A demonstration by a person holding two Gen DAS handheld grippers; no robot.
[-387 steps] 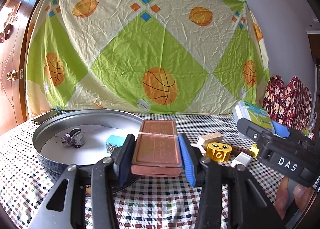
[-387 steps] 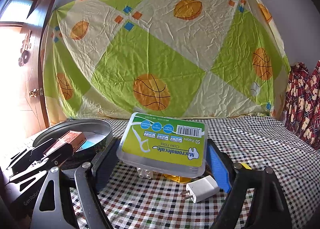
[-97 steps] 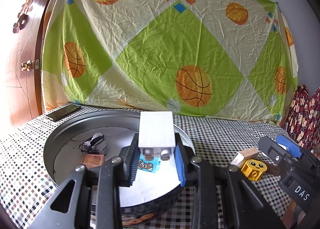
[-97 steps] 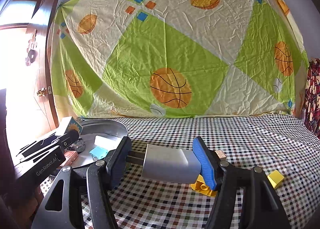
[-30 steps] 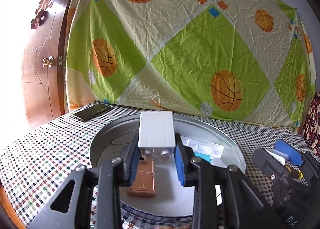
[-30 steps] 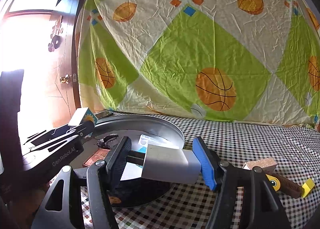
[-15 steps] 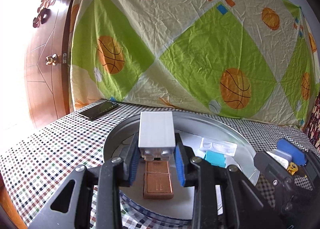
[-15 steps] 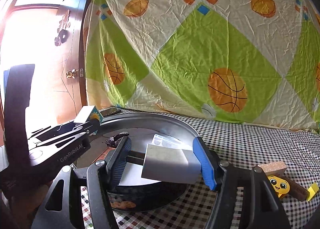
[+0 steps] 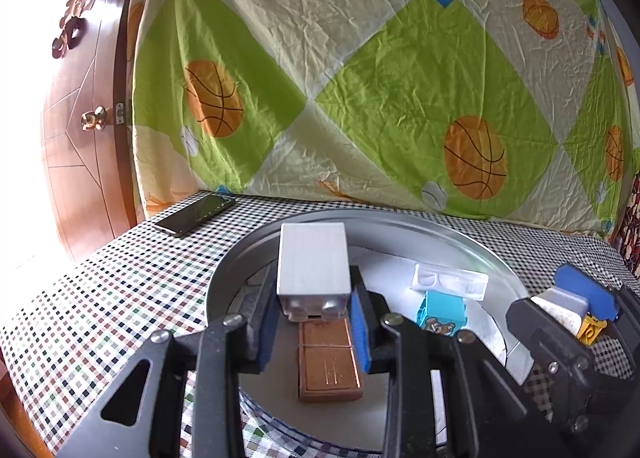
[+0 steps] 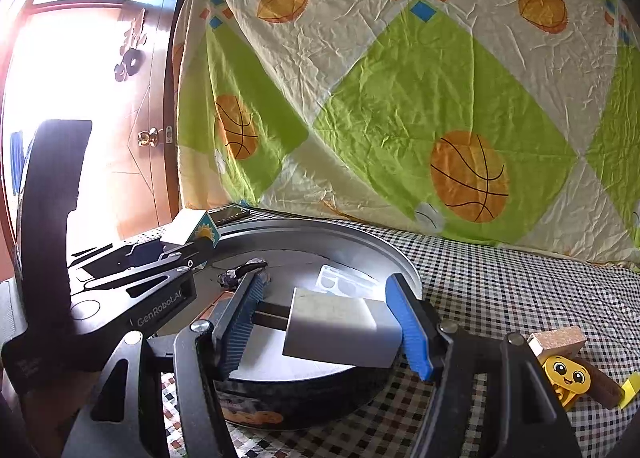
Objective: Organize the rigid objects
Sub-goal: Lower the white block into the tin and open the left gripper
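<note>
A round metal tin [image 9: 472, 234] [image 10: 360, 242] stands on the checked table. My left gripper [image 9: 314, 322] is shut on a white toy block [image 9: 312, 258] and holds it above the tin's near side. It also shows in the right wrist view [image 10: 192, 230]. My right gripper [image 10: 326, 324] is shut on a white charger plug [image 10: 340, 324], prongs to the left, over the tin's near rim. Inside the tin lie a copper-brown flat box [image 9: 330, 362], a clear plastic case [image 9: 450, 280], a blue picture block [image 9: 442, 310] and a dark crumpled item [image 10: 240, 272].
A dark phone [image 9: 196, 214] lies on the table at the back left. Right of the tin lie a yellow smiley block [image 10: 568, 372], a cork-topped block [image 10: 558, 338], a brown stick [image 10: 604, 382] and a small yellow piece [image 10: 630, 388]. A patterned sheet hangs behind; a wooden door stands left.
Both grippers have moved a little further left over the tin, each holding the same object. The tin's contents have not moved.
</note>
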